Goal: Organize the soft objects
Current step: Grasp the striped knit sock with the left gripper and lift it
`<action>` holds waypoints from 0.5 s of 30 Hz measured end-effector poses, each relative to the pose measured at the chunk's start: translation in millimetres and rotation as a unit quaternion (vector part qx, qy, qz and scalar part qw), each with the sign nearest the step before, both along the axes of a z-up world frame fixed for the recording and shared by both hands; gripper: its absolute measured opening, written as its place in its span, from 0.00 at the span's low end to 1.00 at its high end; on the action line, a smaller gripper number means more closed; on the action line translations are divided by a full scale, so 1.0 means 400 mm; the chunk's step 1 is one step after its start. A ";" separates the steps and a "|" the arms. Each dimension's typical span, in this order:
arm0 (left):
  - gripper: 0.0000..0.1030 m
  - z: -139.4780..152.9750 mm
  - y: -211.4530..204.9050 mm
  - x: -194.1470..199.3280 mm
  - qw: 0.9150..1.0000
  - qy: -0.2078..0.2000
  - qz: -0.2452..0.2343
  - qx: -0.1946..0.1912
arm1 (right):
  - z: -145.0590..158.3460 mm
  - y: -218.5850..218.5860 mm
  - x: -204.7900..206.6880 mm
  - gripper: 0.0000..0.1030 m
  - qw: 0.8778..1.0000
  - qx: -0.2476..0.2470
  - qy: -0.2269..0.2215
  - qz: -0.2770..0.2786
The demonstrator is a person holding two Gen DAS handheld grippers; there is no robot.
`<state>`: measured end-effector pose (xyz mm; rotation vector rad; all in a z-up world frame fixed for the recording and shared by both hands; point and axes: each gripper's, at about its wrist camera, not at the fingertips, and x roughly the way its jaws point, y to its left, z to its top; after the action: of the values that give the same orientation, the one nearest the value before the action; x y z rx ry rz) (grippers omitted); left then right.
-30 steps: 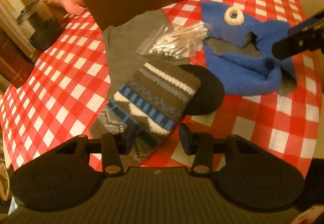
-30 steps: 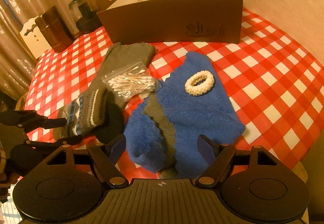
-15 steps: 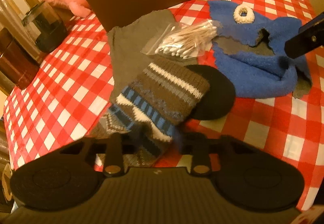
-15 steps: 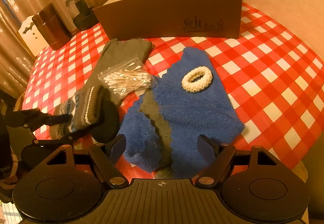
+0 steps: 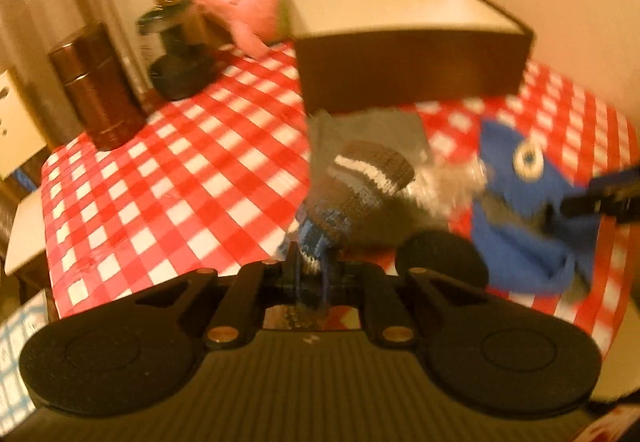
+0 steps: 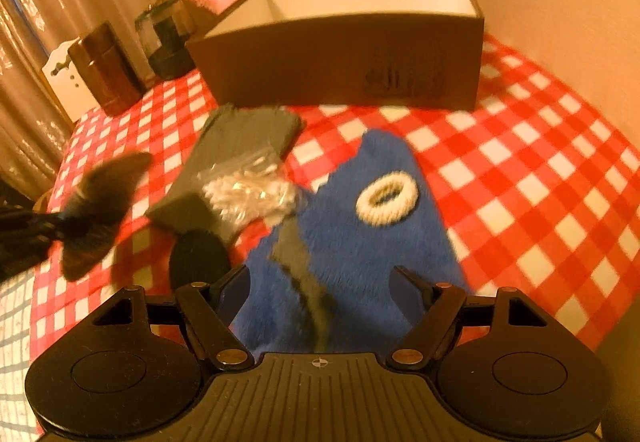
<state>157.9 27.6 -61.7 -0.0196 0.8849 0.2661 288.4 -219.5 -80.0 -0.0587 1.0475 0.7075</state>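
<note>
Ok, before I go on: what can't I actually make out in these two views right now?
- Patterned sock in the left gripper: motion-blurred in both views; its pinched end is hidden behind the jaws, which have just been closing on it.
- Brown box: its floor is hidden by the front wall in both views.
- Cotton swab bag: smeared by blur.
- Blue fleece: near edge hidden by the right gripper.
</note>
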 end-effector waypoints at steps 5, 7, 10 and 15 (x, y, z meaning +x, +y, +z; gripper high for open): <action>0.10 0.035 0.034 0.033 0.999 -0.001 0.040 -0.031 | 0.001 -0.006 0.044 0.74 1.000 0.004 -0.021 -0.014; 0.10 0.036 0.045 0.045 0.998 0.001 0.054 -0.045 | -0.003 -0.010 0.063 0.74 0.999 0.004 -0.031 -0.023; 0.10 0.031 0.055 0.060 0.996 0.005 0.066 -0.062 | -0.012 -0.011 0.091 0.74 0.999 0.000 -0.041 -0.028; 0.10 0.020 0.057 0.082 0.995 0.012 0.072 -0.064 | -0.040 0.006 0.127 0.63 0.998 -0.012 -0.054 -0.022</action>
<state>190.9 50.4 -53.7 -0.1995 0.9248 0.3440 339.2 -217.3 -96.2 -0.0937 0.9516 0.6457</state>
